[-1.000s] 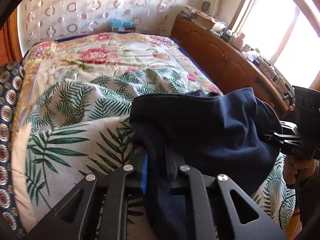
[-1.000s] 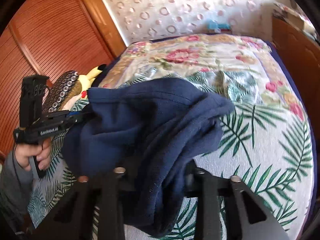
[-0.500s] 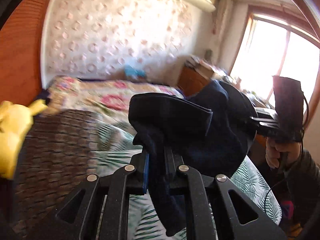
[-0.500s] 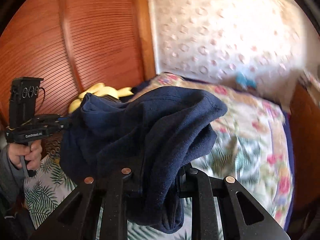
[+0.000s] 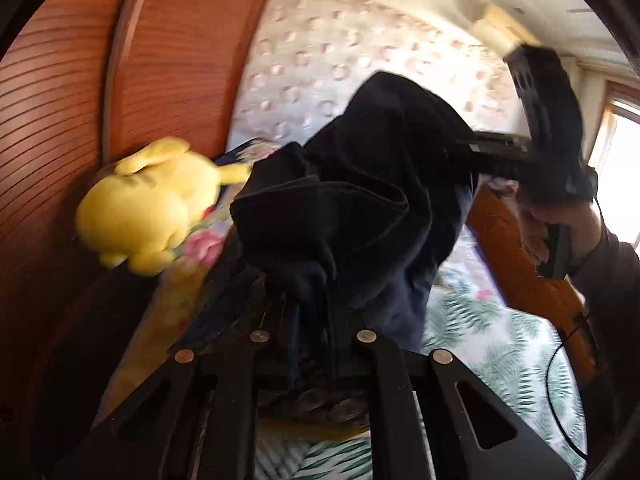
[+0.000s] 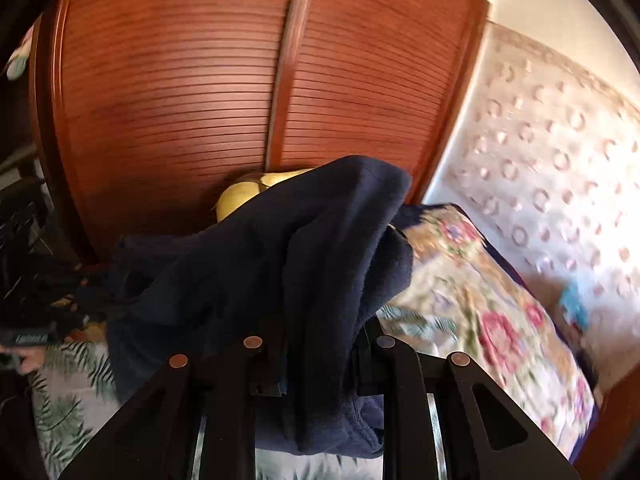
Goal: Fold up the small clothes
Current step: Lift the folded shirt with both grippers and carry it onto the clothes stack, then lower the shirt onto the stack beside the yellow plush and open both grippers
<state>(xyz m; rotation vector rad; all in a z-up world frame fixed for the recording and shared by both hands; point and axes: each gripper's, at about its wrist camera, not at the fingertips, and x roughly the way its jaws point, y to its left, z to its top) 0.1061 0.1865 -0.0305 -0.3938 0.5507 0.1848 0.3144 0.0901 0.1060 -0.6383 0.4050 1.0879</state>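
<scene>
Navy fleece garment [image 5: 360, 216] hung bunched in the air above the bed [image 5: 492, 344], stretched between the two tools and touching nothing below. In the left wrist view the left hand-held gripper [image 5: 312, 320] was clamped on a gathered fold of the dark cloth, its jaws nearly together with the fabric pinched between them. To the right in that view, the right hand-held gripper [image 5: 460, 152] reached in level and bit into the far upper edge of the garment, with a person's hand [image 5: 552, 232] wrapped round its handle. In the right wrist view the right hand-held gripper [image 6: 320, 364] was likewise clamped on a thick roll of the navy fleece garment [image 6: 280, 272], which draped over and between its jaws; the left hand-held gripper [image 6: 76, 292] showed blurred at the left edge, at the cloth's other end. A yellow plush toy [image 5: 148, 208] lay on the bed at the left, near a slatted wooden wardrobe door [image 5: 80, 120]. The bedspread [image 6: 480, 304] carried palm-leaf and rose prints, and a wall with ring-patterned paper [image 6: 552, 168] stood at the far side.
</scene>
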